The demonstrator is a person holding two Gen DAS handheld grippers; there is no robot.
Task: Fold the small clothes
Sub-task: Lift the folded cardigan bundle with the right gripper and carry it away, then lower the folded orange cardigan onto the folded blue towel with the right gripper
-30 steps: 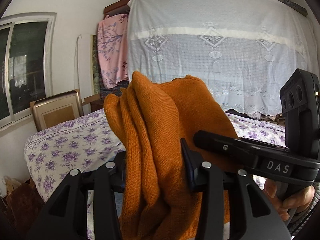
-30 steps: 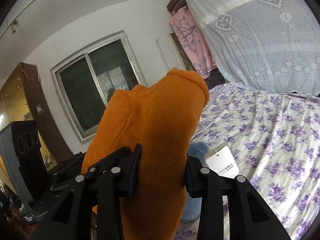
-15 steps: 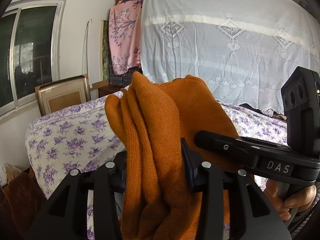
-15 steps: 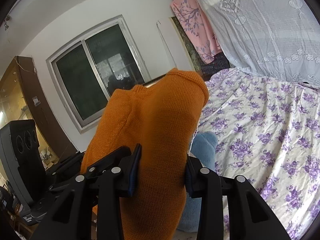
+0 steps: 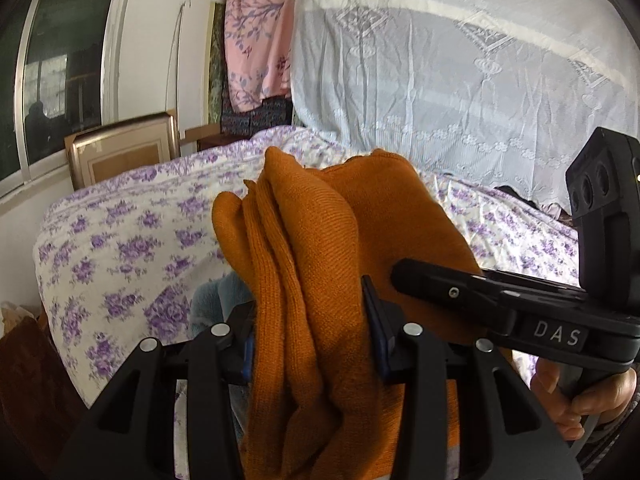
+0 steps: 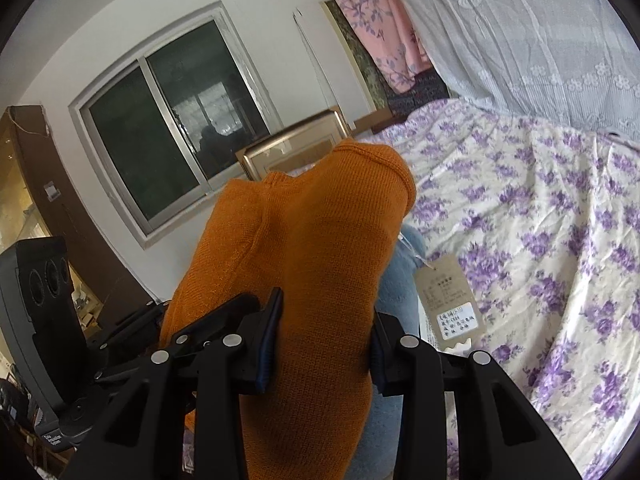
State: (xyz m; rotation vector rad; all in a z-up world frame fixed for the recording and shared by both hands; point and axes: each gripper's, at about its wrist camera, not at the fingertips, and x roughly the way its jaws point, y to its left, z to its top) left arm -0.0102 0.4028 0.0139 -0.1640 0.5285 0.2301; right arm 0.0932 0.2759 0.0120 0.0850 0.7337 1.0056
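An orange knit garment (image 5: pixel 320 256) is bunched and held up above the bed. My left gripper (image 5: pixel 310 340) is shut on a thick fold of it. My right gripper (image 6: pixel 322 340) is shut on another part of the same orange garment (image 6: pixel 312 248); that gripper also shows at the right of the left wrist view (image 5: pixel 500 300), close beside the left one. A light blue garment (image 6: pixel 396 288) with a paper tag (image 6: pixel 448 300) lies on the bed under the orange one; a bit of it shows in the left wrist view (image 5: pixel 212 296).
The bed has a white sheet with purple flowers (image 6: pixel 540 220). A white lace cloth (image 5: pixel 460 60) covers furniture behind it. A gold picture frame (image 5: pixel 120 152) leans by the window (image 6: pixel 172 128). A pink floral cloth (image 5: pixel 256 36) hangs at the back.
Both grippers have tilted down toward the bed with the orange garment still held; the bed fills more of both views. The blue garment and its tag have come into clearer view.
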